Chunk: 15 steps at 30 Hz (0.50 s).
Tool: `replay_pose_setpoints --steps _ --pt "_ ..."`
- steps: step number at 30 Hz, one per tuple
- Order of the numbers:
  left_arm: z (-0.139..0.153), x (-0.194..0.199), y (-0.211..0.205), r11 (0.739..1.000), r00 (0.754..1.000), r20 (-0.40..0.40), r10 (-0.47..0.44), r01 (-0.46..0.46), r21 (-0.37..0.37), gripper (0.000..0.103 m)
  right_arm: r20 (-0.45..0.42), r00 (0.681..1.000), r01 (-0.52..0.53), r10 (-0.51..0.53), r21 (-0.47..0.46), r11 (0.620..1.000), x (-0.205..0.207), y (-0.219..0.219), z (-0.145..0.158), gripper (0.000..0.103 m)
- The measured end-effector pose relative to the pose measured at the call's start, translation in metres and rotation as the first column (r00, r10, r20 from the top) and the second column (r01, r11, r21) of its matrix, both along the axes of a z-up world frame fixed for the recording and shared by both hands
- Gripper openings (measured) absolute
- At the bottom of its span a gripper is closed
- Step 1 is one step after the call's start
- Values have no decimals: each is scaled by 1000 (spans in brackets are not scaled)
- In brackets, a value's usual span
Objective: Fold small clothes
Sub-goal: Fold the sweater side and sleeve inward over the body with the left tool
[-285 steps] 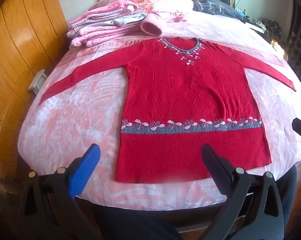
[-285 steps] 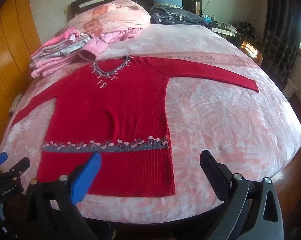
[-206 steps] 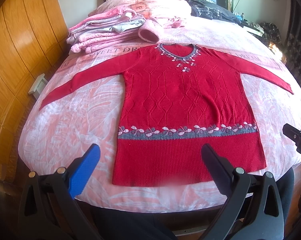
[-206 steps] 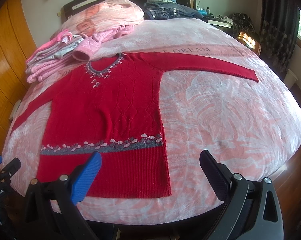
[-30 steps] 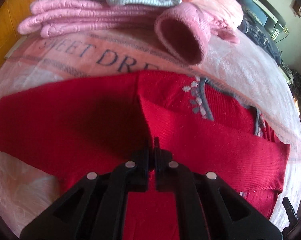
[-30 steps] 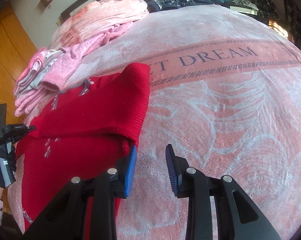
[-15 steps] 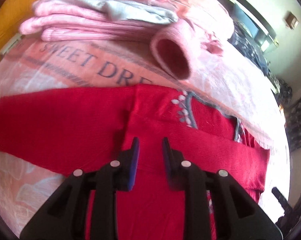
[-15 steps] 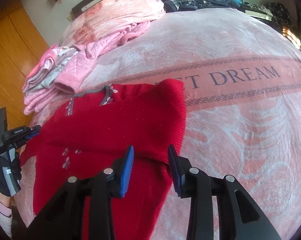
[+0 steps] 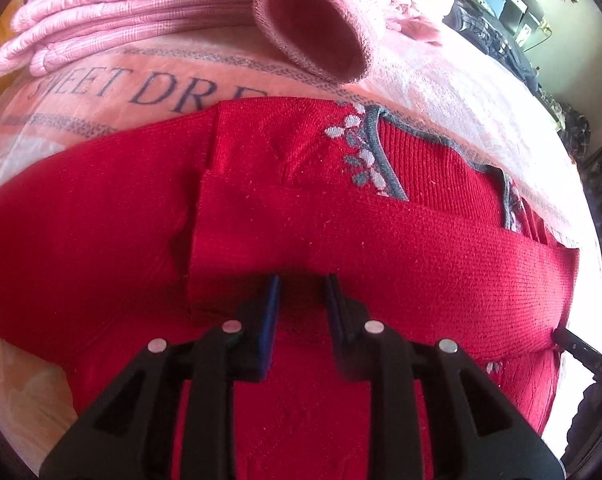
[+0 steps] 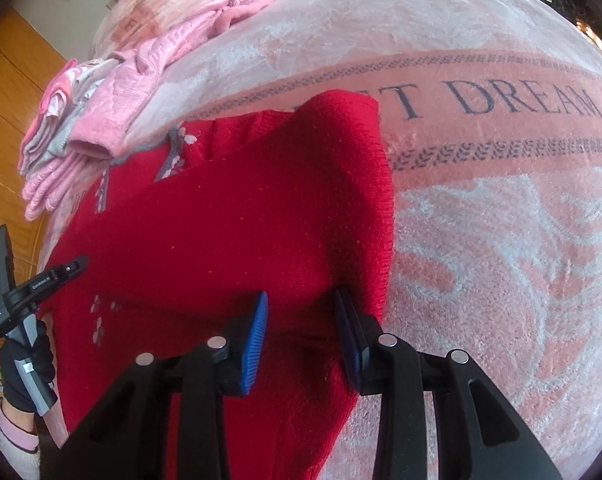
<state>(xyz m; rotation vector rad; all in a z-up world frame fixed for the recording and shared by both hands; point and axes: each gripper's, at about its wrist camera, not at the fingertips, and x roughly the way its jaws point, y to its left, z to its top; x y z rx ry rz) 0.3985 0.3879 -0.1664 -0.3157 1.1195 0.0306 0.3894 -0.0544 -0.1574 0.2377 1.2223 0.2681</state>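
A red knit sweater (image 9: pixel 381 256) with a grey flowered neckline lies flat on the bed. One sleeve (image 9: pixel 401 236) is folded across the chest, its cuff end near the left shoulder seam. My left gripper (image 9: pixel 301 300) hovers low over that folded sleeve, open by a narrow gap and holding nothing. In the right wrist view the sleeve's fold (image 10: pixel 365 200) sits at the sweater's right edge. My right gripper (image 10: pixel 301 314) stands open just above this fold, its right finger at the fabric's edge. The left gripper (image 10: pixel 41 280) shows at the far left, held by a gloved hand.
A stack of folded pink clothes (image 9: pixel 101 20) and a pink cuffed sleeve (image 9: pixel 313 28) lie just beyond the neckline. The pink bedspread (image 10: pixel 501 240) with "SWEET DREAM" lettering stretches right of the sweater. A wooden wardrobe (image 10: pixel 13 80) stands left.
My left gripper, shut on the sleeve cuff a second ago, has opened and let it lie on the chest. Both grippers have moved in lower over the sweater.
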Motion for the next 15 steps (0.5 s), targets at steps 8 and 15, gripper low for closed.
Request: replay_pose_setpoints --steps 8,15 --pt "14 -16 21 995 999 -12 52 -53 -85 26 31 1000 -1 0 35 999 -15 3 28 42" --pt "22 -111 117 974 984 10 177 -174 -144 34 38 987 -153 154 -12 988 -74 38 42 46"
